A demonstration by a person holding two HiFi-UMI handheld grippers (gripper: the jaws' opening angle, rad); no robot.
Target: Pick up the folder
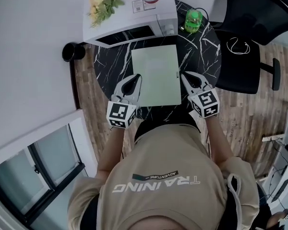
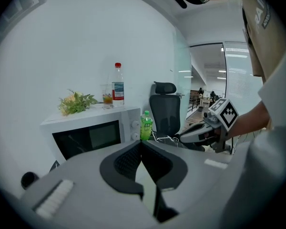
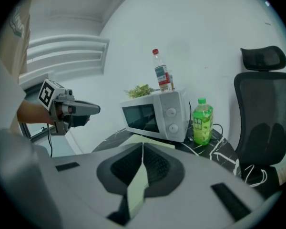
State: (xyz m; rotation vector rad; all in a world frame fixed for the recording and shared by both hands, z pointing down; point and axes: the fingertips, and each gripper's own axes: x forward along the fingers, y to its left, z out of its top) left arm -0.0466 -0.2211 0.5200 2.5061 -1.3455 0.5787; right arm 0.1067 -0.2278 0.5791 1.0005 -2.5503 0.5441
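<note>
Before the microwave (image 1: 121,24), the folder (image 1: 156,74) lay lengthwise between the left gripper (image 1: 137,78) and right gripper (image 1: 184,76), equally near, both with jaws together, empty.

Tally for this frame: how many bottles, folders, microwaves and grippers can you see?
Bottles: 2, the clear bottle and the green bottle
Folders: 1, the folder
Microwaves: 1, the microwave
Grippers: 2, the left gripper and the right gripper
Total: 6

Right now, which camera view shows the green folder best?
The head view: nearly the whole folder lies on the marble table. The right gripper view shows a strip; the left gripper view, a sliver.
</note>
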